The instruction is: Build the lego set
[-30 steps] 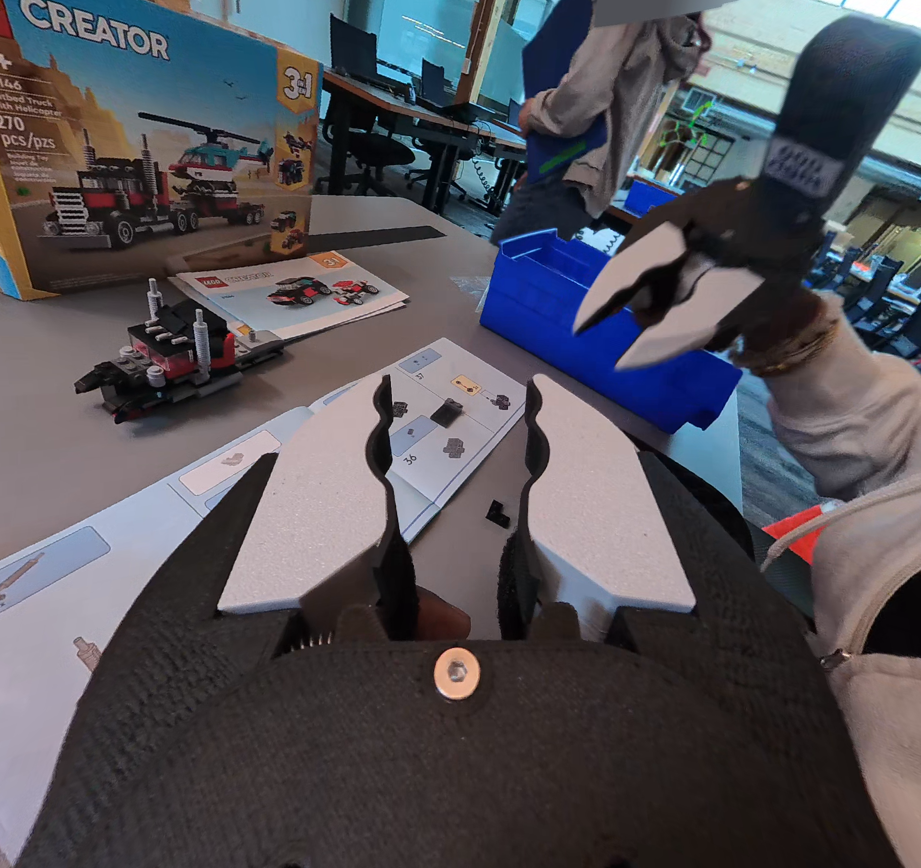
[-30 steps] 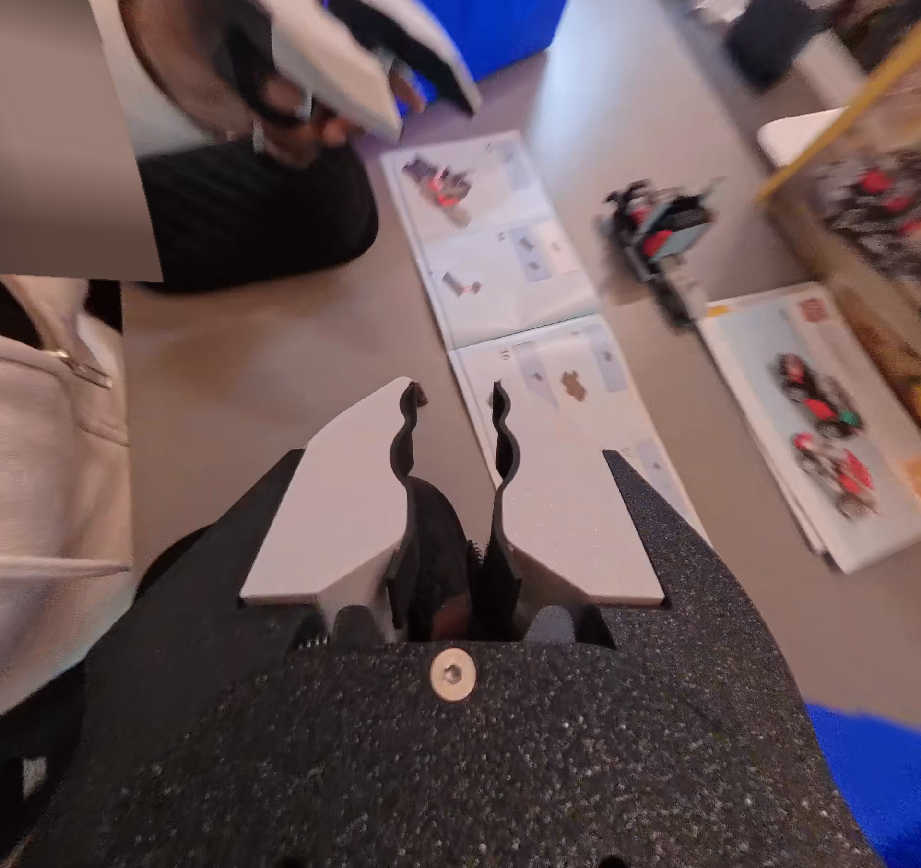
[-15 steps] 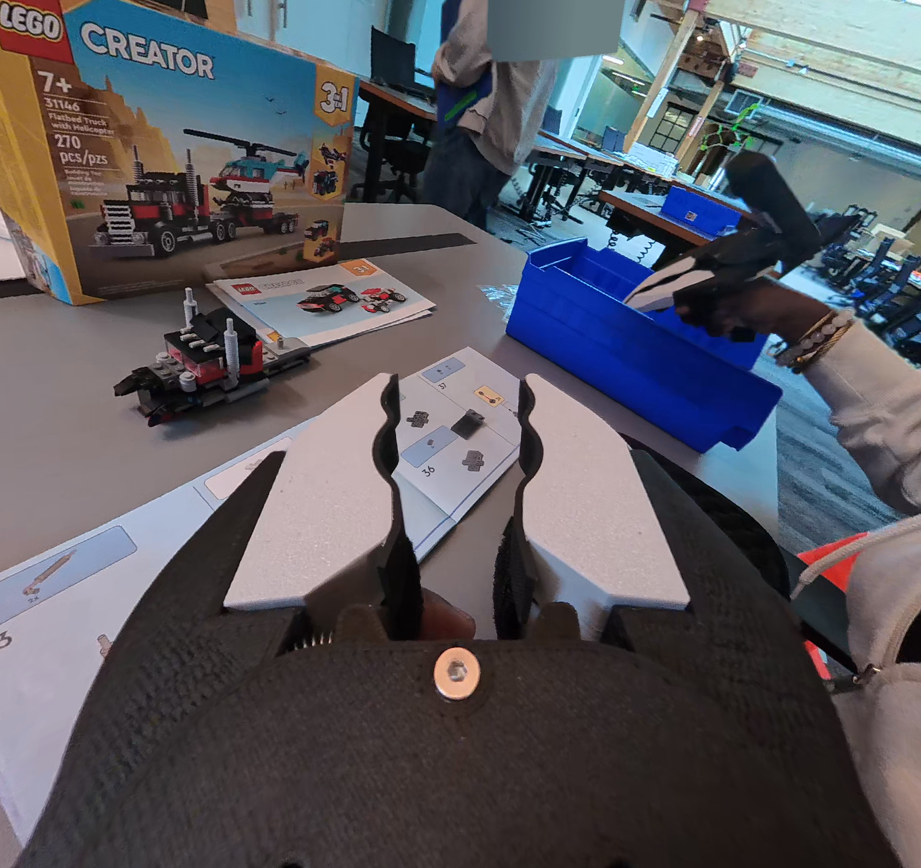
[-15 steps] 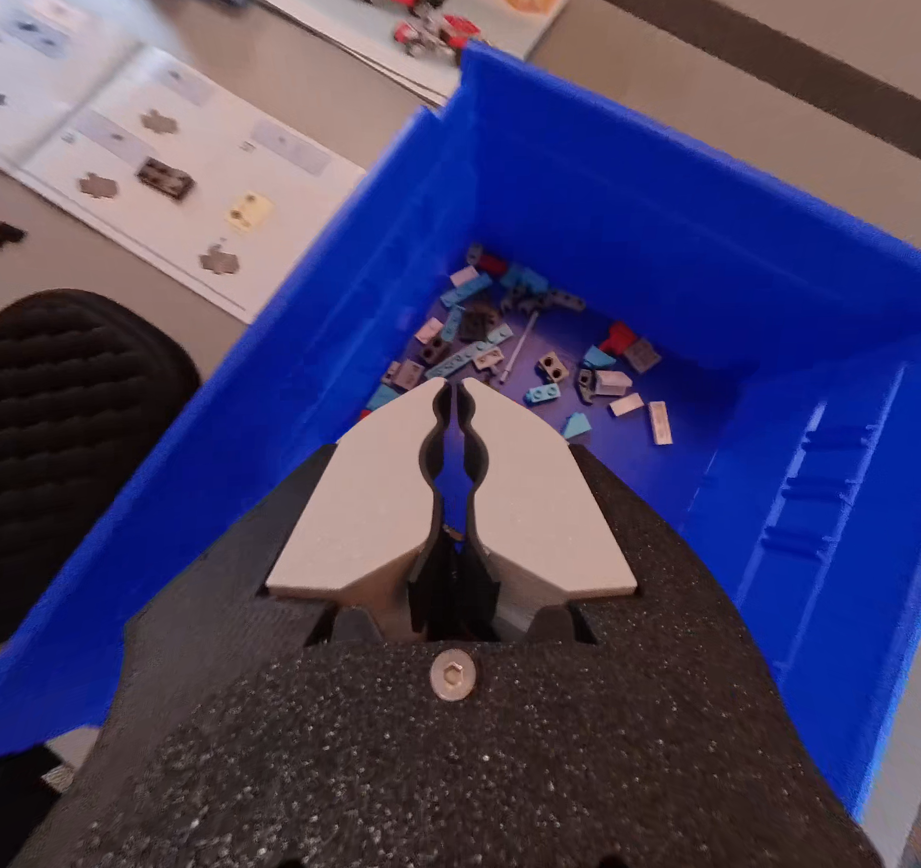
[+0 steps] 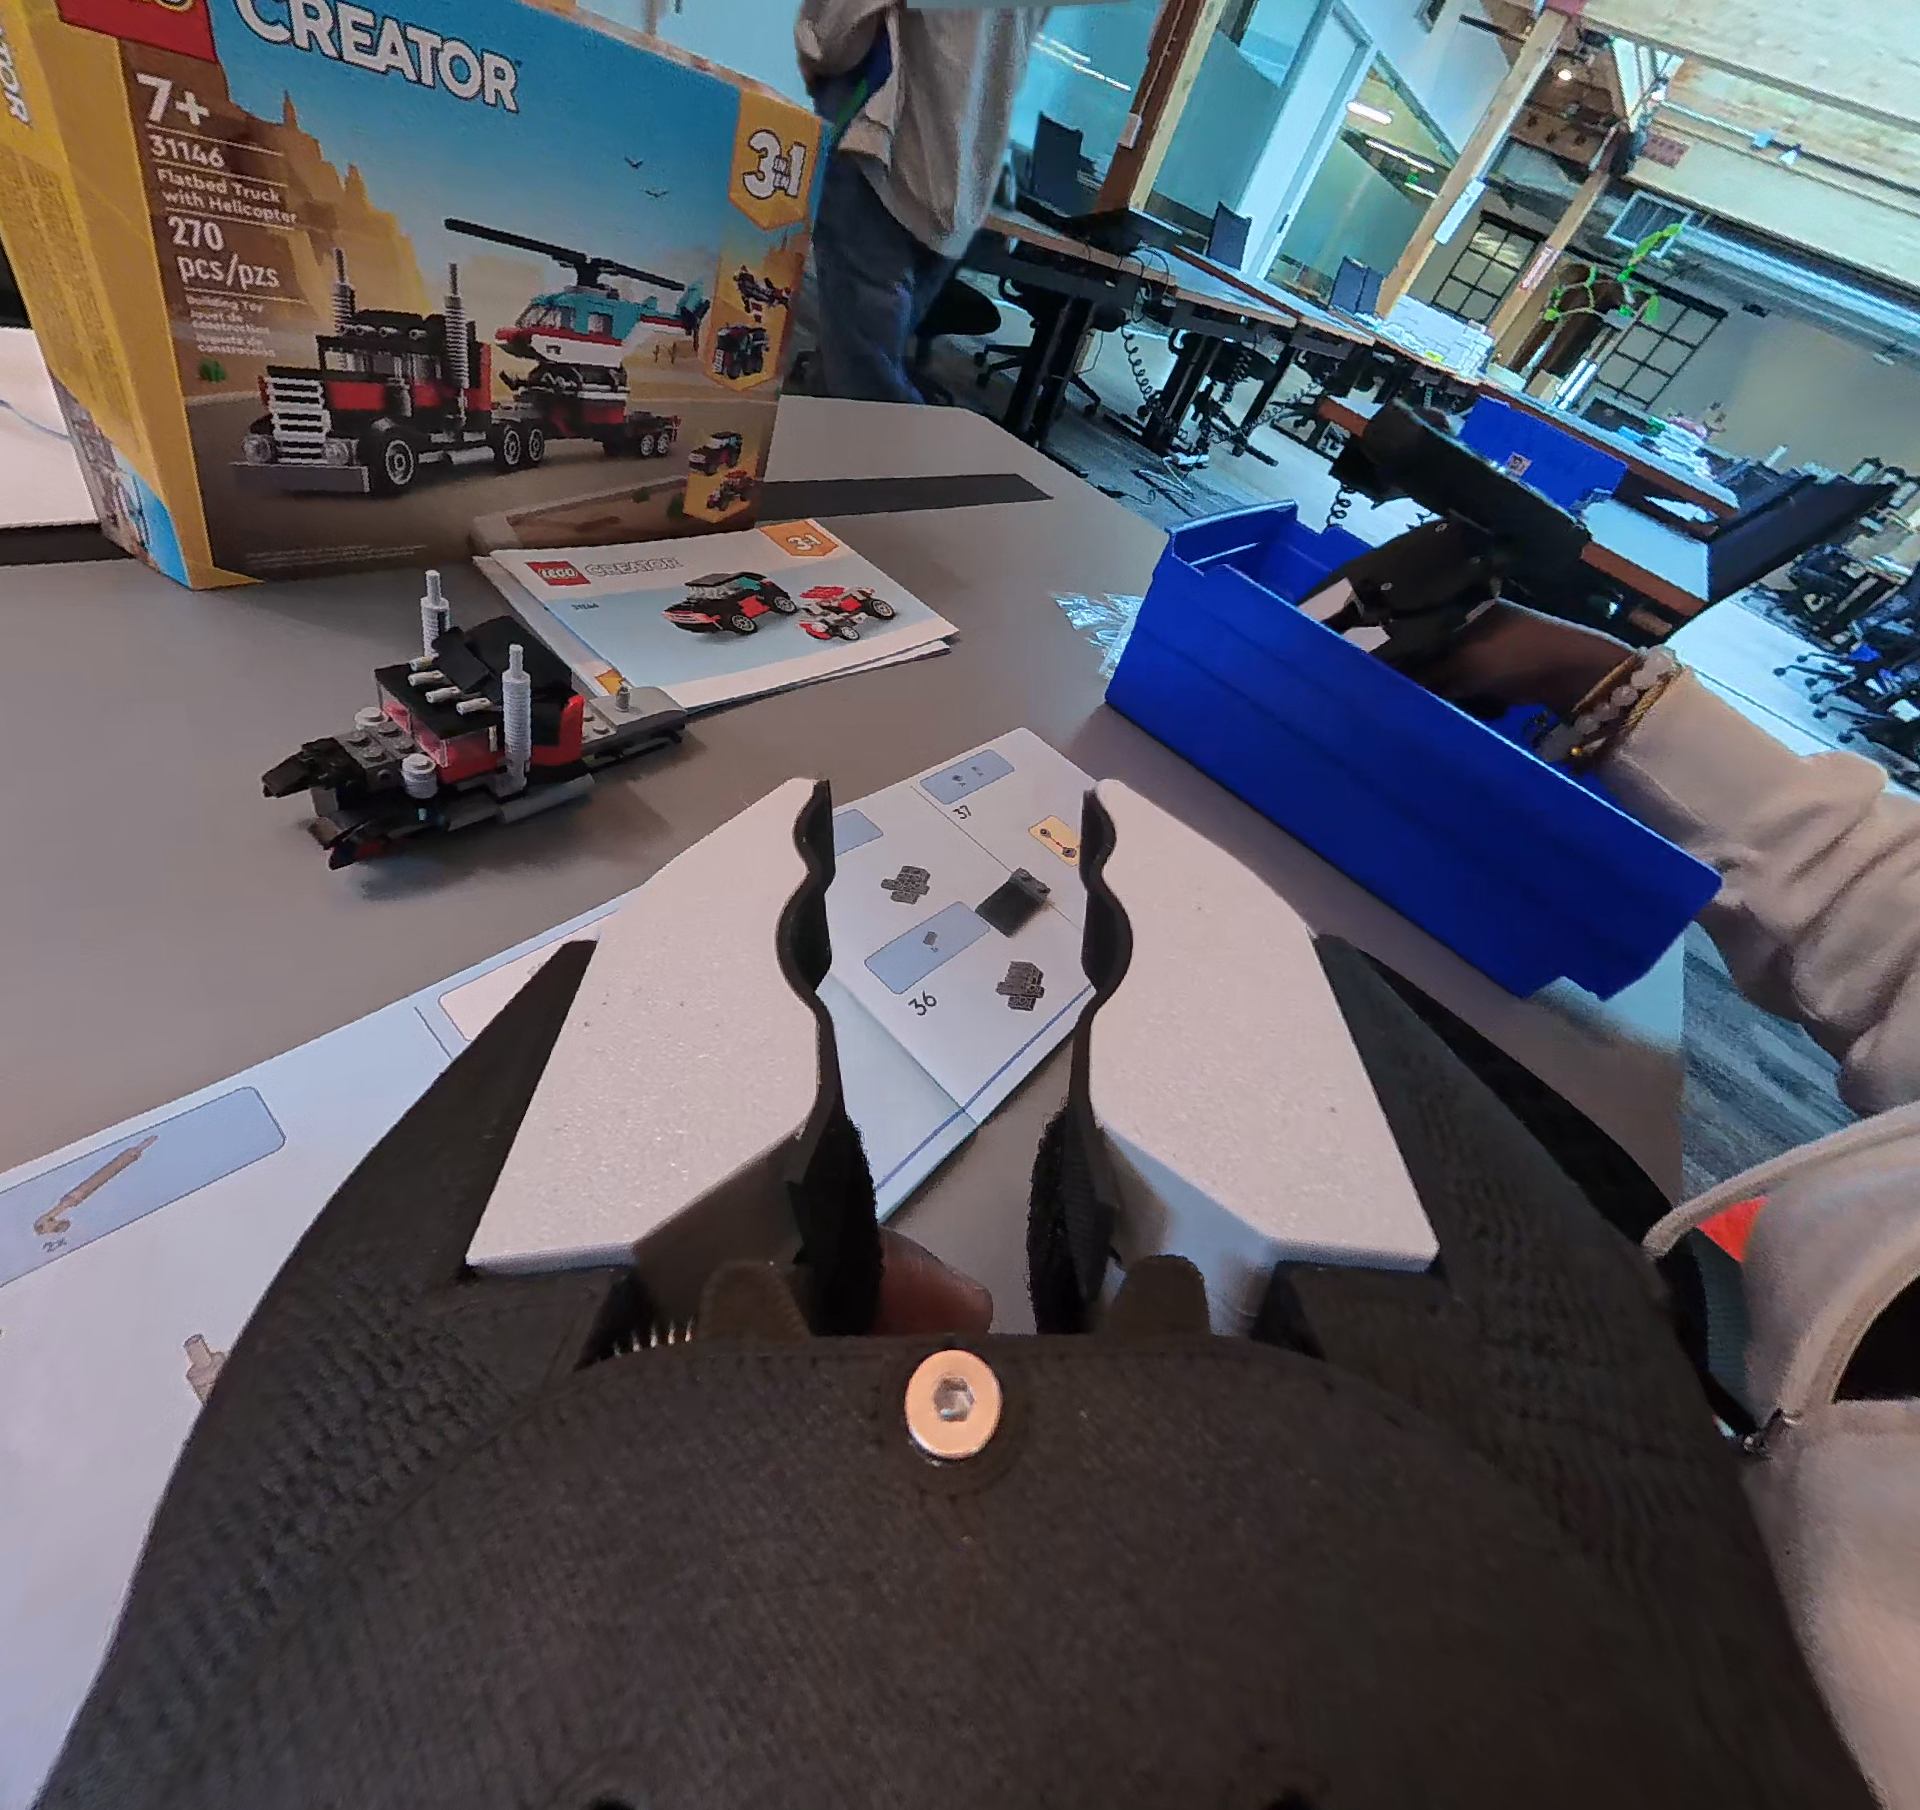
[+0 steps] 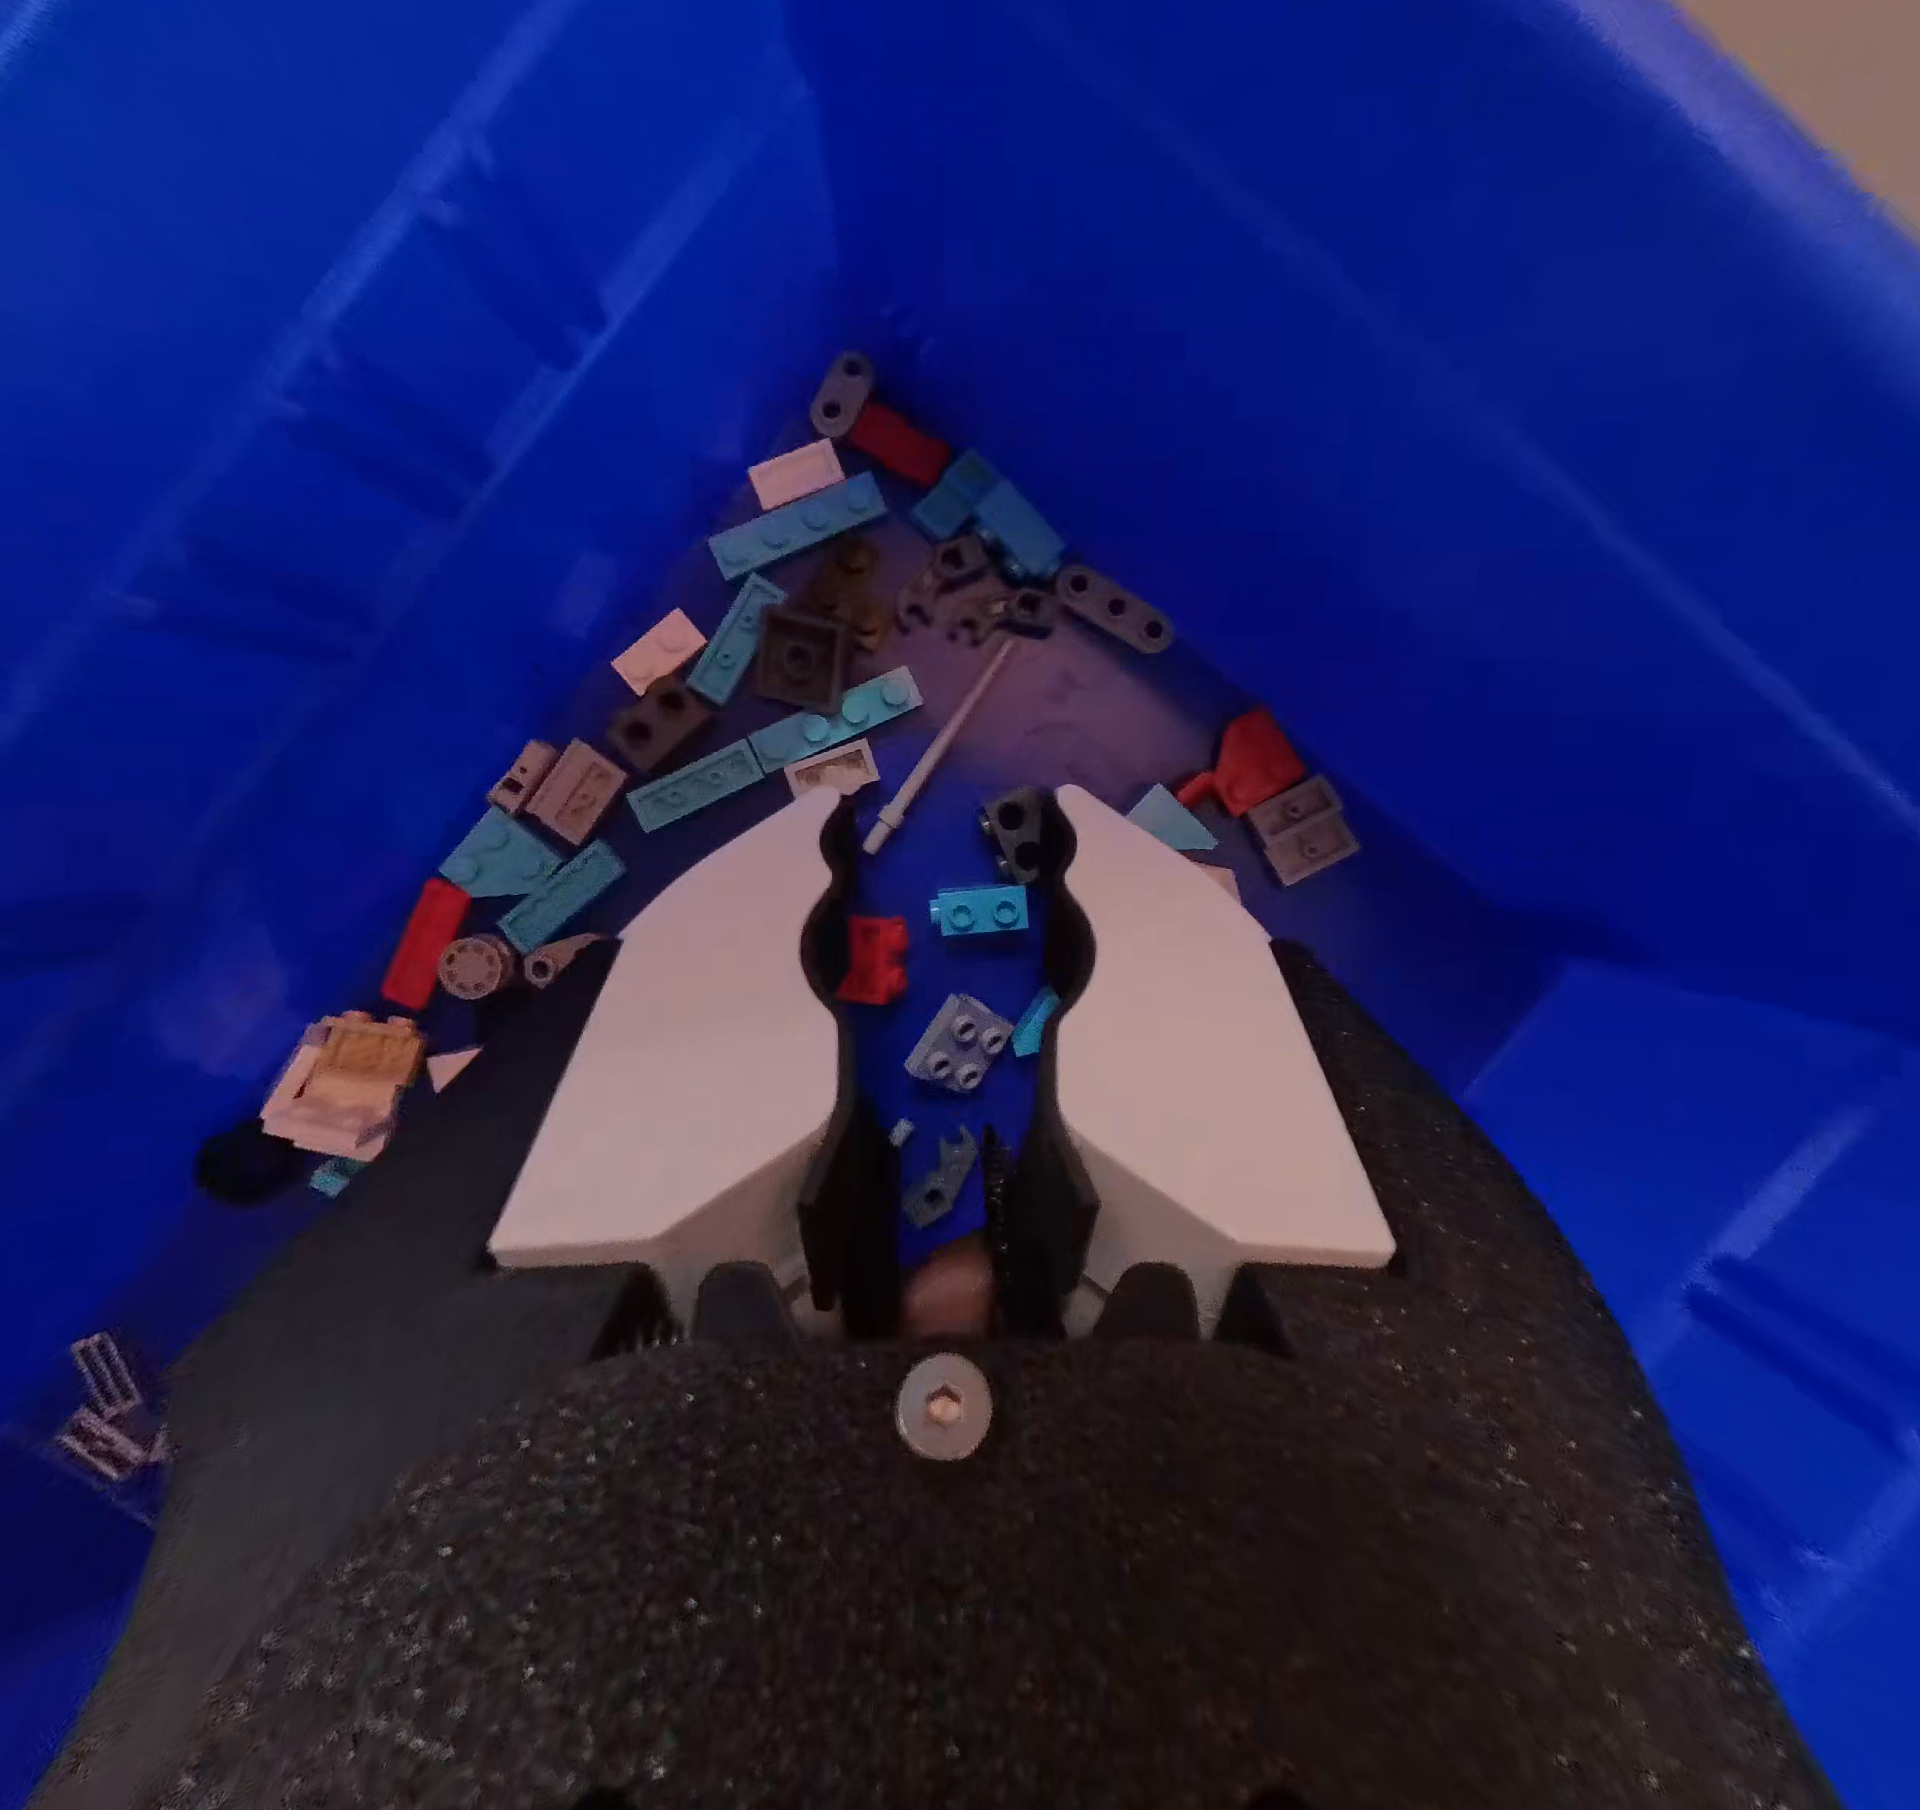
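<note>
right gripper (image 6: 948,810) agape in blue bin (image 6: 1455,410) w/ loose bricks (image 6: 810,617) (teal, red, grey), left gripper (image 5: 951,804) agape, empty

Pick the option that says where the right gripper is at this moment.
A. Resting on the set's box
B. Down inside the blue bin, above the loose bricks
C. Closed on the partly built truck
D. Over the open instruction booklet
B: the right gripper is open inside the blue bin, with loose bricks on the floor below and between its fingers.
</note>
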`<state>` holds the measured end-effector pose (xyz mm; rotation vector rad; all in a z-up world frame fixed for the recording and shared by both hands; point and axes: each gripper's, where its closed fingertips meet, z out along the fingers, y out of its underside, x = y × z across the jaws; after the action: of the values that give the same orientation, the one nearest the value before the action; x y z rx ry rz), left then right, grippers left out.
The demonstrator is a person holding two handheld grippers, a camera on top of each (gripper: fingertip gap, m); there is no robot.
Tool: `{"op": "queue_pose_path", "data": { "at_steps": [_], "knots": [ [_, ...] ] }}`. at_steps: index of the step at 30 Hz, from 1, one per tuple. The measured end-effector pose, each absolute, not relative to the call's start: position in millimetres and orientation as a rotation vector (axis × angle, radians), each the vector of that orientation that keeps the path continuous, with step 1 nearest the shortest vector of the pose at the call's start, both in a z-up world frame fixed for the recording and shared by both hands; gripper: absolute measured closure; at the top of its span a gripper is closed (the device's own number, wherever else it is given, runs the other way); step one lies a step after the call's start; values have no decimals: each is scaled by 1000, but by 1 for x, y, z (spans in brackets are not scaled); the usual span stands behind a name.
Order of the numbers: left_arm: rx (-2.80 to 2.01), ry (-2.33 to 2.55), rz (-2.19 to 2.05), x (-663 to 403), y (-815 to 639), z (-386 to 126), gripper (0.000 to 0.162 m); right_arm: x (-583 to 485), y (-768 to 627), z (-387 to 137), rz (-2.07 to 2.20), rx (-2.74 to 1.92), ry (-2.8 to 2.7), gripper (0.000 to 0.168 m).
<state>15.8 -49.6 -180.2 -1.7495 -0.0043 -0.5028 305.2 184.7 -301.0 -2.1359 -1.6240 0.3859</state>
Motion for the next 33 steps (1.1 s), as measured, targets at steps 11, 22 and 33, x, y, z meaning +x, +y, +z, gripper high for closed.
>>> {"op": "queue_pose_path", "data": {
  "at_steps": [11,22,33],
  "knots": [
    [-1767,3,-508,13,-43,-183,117,304,162,-279,611,-2051,-1683,143],
    [-1760,6,-500,14,-38,-182,119,278,169,-308,466,-2011,-1768,164],
    [-1748,5,-509,10,-38,-181,119,270,176,-305,423,-1874,-1904,150]
  ]
}}
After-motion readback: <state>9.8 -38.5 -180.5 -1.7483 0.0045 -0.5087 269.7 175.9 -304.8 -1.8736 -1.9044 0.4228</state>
